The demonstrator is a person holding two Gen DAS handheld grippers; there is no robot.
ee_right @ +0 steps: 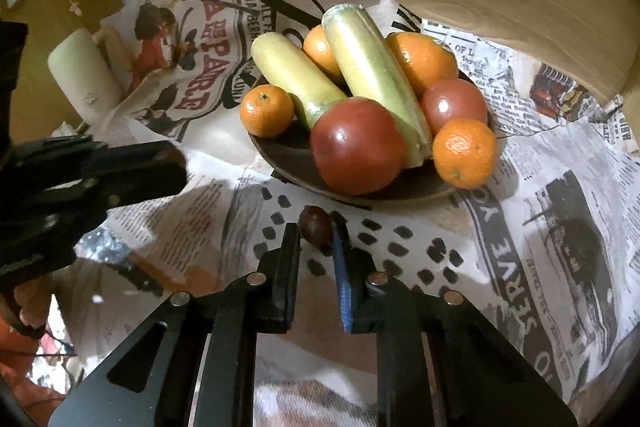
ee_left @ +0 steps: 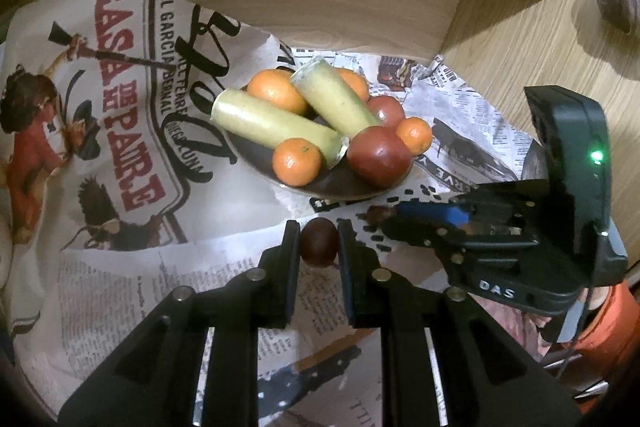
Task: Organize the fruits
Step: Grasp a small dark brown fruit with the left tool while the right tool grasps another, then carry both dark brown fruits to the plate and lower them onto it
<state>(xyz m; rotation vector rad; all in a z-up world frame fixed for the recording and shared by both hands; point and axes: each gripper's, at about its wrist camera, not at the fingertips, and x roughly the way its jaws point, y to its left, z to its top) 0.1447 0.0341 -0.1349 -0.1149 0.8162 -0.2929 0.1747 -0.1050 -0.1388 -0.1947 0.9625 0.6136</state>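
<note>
The fruits sit heaped in a dark shallow plate (ee_left: 320, 183) on printed newspaper (ee_left: 132, 155), in front of a pale wooden wall. Going left to right across the heap in the left wrist view: a long yellow-green wrapped piece (ee_left: 272, 123) lying crosswise, a small orange (ee_left: 297, 161) at the near rim, a second yellow-green piece (ee_left: 334, 97) leaning over a far orange (ee_left: 276, 90), a big glossy red fruit (ee_left: 378, 157) at the near right, and another small orange (ee_left: 415, 135) on the right edge. Near the plate, the left gripper (ee_left: 319, 242) pinches a small dark reddish-brown round fruit (ee_left: 319, 242) between its pads. The right gripper (ee_right: 316, 231) likewise clamps a small dark oval fruit (ee_right: 315, 229) just short of the plate's near rim. Only the left wrist view shows the right gripper's body with a green light and a wood floor at far right; only the right wrist view shows a pale cylinder (ee_right: 82, 79) lying off the paper's left edge.
</note>
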